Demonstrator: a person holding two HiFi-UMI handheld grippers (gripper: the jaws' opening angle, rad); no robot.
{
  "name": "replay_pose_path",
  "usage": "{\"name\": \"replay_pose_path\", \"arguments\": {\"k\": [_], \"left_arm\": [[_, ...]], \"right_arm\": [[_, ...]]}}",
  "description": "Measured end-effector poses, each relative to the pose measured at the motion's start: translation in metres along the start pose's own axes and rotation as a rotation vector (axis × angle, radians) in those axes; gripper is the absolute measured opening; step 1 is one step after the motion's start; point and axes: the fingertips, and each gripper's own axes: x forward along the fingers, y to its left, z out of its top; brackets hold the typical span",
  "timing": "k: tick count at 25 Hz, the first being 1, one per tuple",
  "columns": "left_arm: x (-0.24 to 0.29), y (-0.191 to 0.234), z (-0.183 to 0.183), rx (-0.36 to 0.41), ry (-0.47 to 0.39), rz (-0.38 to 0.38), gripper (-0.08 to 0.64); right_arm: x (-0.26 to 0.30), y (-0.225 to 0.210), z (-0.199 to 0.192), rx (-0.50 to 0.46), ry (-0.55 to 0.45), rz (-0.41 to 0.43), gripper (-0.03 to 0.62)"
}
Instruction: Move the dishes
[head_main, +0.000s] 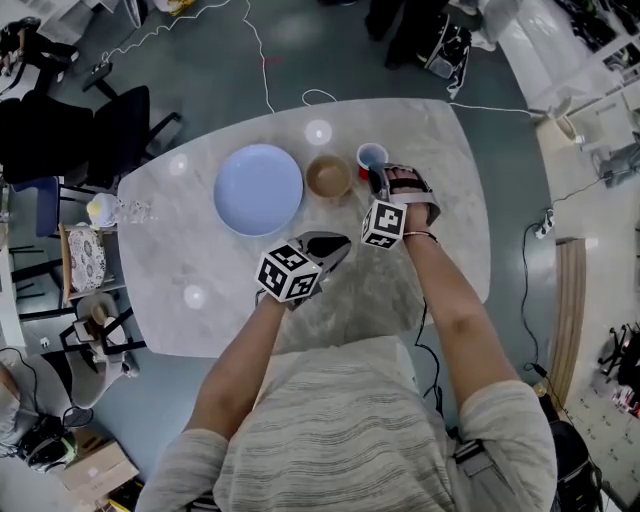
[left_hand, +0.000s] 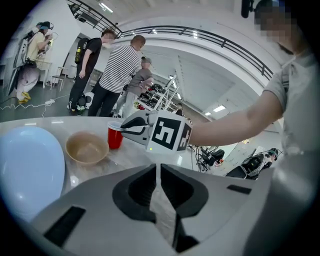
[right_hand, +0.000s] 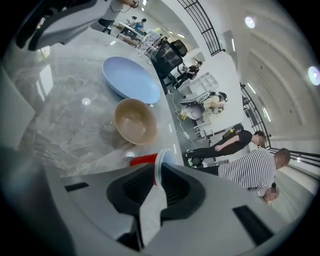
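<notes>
You are pinching the rim of the red cup (head_main: 371, 157) in your right gripper (head_main: 381, 176), jaws nearly closed on its wall, likely to lift it. The cup is sitting at three o'clock of the tan bowl (head_main: 328, 177). Your left gripper (head_main: 338, 244) is waiting at six o'clock, jaws together, empty.

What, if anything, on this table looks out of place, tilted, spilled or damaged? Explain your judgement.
Nothing stands out. The blue plate, tan bowl and red cup stand upright in a row on the marble table, with nothing spilled or broken. The right gripper pinches the cup's rim.
</notes>
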Motion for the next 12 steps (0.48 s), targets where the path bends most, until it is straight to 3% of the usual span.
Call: {"name": "replay_pose_path", "arguments": {"k": [7, 12], "left_arm": [[-0.006, -0.002, -0.004, -0.004, -0.003, 0.002, 0.023], [-0.011, -0.004, -0.006, -0.004, -0.006, 0.005, 0.023]], "right_arm": [[-0.002, 0.017, 0.002, 0.018, 0.006, 0.057, 0.058], [0.0, 0.025, 0.0, 0.055, 0.028, 0.104, 0.117]]}}
